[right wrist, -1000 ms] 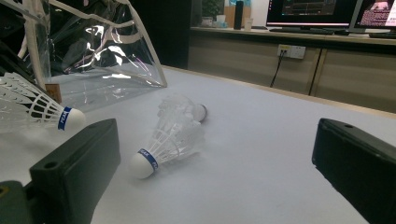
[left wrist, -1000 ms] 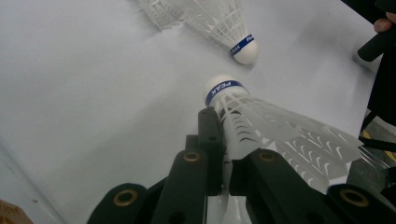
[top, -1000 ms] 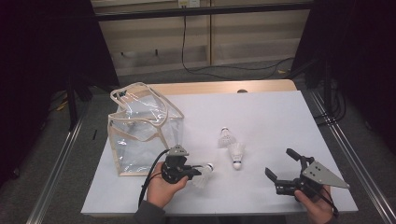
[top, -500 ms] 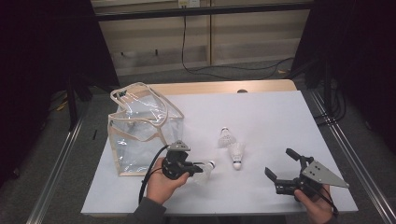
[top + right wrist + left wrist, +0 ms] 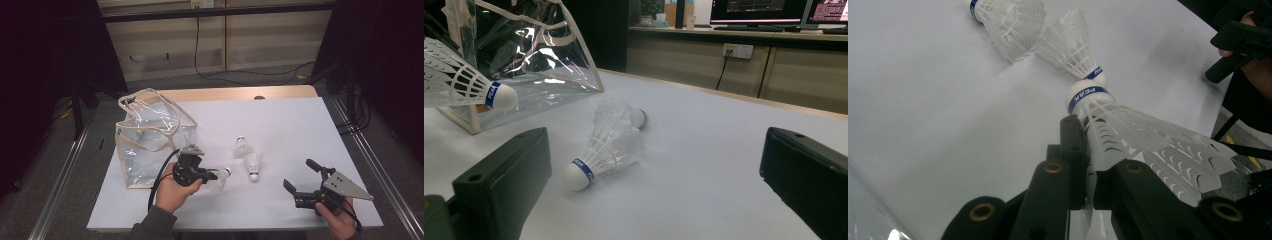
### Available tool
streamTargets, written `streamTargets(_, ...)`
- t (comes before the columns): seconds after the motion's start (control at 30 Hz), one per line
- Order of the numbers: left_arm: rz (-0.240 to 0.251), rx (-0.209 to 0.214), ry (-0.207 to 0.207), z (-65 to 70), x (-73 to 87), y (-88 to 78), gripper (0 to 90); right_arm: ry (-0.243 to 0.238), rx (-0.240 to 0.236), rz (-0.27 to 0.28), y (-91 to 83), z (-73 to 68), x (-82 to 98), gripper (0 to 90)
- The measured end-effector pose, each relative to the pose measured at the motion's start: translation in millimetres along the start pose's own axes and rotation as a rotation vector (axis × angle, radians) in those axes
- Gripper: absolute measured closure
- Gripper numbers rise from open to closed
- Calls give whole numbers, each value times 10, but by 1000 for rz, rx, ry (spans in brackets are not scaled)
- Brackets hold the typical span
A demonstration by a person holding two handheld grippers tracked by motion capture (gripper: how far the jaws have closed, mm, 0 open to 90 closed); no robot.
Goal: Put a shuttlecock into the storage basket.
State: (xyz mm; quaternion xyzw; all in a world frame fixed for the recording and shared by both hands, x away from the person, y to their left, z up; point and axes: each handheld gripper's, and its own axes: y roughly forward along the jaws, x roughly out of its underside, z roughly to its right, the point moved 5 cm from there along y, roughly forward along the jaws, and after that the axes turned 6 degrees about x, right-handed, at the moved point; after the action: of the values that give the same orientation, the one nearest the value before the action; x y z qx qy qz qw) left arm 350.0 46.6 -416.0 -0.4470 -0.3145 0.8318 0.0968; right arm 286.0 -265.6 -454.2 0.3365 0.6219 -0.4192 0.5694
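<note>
The left tool [image 5: 212, 176] is clamped on the feathered skirt of a white shuttlecock [image 5: 221, 179]; in the left gripper view its two black jaws pinch the plastic ribs of that held shuttlecock [image 5: 1128, 135] just behind the cork, which wears a blue band and points away from the tool toward the middle of the tabletop [image 5: 295, 130]. The skirt flares out to the side of the jaws (it is gripped by one edge, not around its whole cone).

Two more shuttlecocks lie on the white tabletop just beyond the held one, between the two tools. The nearer one [image 5: 253, 164] rests on its side with its cork toward the person; the farther one [image 5: 241, 147] lies touching or almost touching it, skirt against skirt. In the right gripper view the nearer shuttlecock [image 5: 601, 147] sits between the jaws' line of sight, well ahead of them.

The right tool [image 5: 306, 181] hangs near the tabletop's front right, jaws spread wide with nothing between them.

A clear plastic bag [image 5: 150, 137] with beige trim stands at the left, just beside the left tool.
</note>
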Motion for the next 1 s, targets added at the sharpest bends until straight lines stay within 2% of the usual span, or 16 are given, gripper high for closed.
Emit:
streamTargets(0.3, -10, 2, -5, 12, -101, -44, 882, 6, -3, 3, -4, -3, -5, 1)
streamTargets(0.73, -29, 30, -20, 30, -214, -108, 883, 12, -11, 0, -3, -13, -3, 0)
streamTargets(1.0, -37, 27, -25, 39, -305, -150, 884, 11, -10, 1, -7, -11, -5, 0)
